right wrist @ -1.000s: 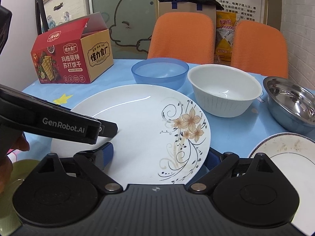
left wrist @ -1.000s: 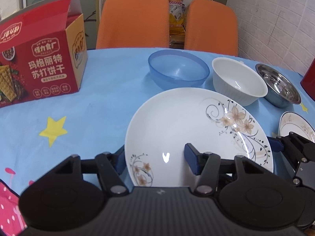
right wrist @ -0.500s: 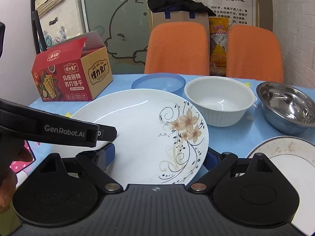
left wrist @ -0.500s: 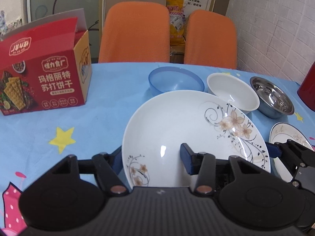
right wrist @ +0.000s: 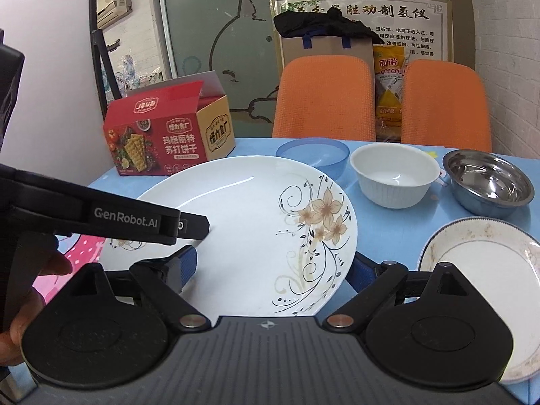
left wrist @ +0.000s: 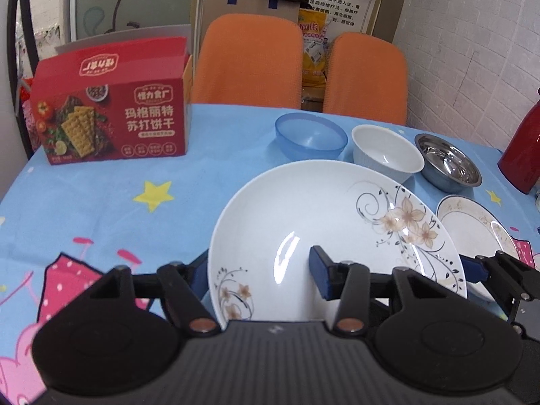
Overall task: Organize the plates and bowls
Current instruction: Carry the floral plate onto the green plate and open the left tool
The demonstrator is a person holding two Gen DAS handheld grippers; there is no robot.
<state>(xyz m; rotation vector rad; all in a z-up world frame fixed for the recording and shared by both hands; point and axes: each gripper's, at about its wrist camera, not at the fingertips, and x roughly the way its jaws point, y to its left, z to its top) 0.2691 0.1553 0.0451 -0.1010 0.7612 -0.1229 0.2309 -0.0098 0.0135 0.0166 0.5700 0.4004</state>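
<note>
Round table (left wrist: 101,202) with a blue cartoon tablecloth, stars and pink prints on it, two orange chairs (right wrist: 324,98) pushed up at the far edge and a white brick wall on the right. The left gripper (left wrist: 263,273) is clamped on the near left rim of the big floral plate (left wrist: 320,229): one blue pad sits on top of the plate face, the other is tucked under the rim. The right gripper (right wrist: 273,270) has the same plate on its right rim, one pad on top of the plate, the other showing just past the rim, so both grippers are pinching this one plate between them, and it looks tilted and up off the cloth. In the right wrist view the left gripper's black finger crosses over the plate's left part. Further out, just beyond the plate, three bowls line up toward the far edge: a blue plastic bowl (left wrist: 310,135), a white bowl (left wrist: 388,153) beside it, then a steel bowl (left wrist: 449,165) on the right. A smaller white plate (right wrist: 482,273) with a worn pattern lies at the near right edge of the table, close to the right gripper. A red cracker box (left wrist: 111,114) with its flap open stands at the far left, and a red flask (left wrist: 523,148) is at the right edge.
</note>
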